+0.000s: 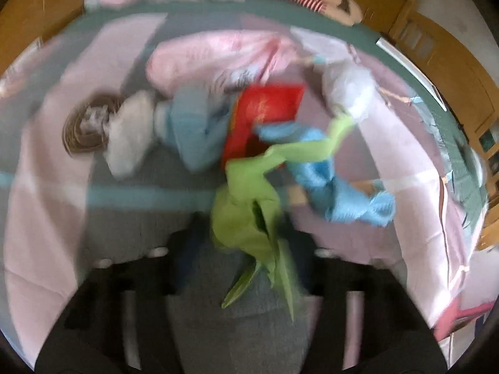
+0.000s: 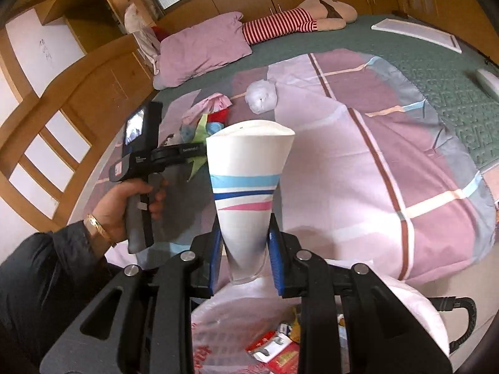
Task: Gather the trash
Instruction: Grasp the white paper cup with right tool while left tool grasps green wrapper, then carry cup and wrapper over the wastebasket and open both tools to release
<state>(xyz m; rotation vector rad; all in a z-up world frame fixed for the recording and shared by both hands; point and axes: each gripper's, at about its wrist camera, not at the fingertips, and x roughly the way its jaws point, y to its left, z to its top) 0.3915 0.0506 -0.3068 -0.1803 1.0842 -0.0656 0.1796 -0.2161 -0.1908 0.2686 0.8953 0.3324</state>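
My left gripper is shut on a crumpled green paper, which fills the gap between its blurred dark fingers. Just beyond it on the bed lies a pile of trash: a red packet, crumpled blue paper, a pink plastic bag and white wads. My right gripper is shut on a white paper cup with blue and pink stripes, its blue pads squeezing the cup's base. It hangs over an open white trash bag that holds a red packet.
A hand in a dark sleeve holds the left gripper over the pile. A crumpled white plastic bag lies on the patchwork quilt. A pink pillow, a striped plush doll and a white board lie further back. Wooden cabinets surround the bed.
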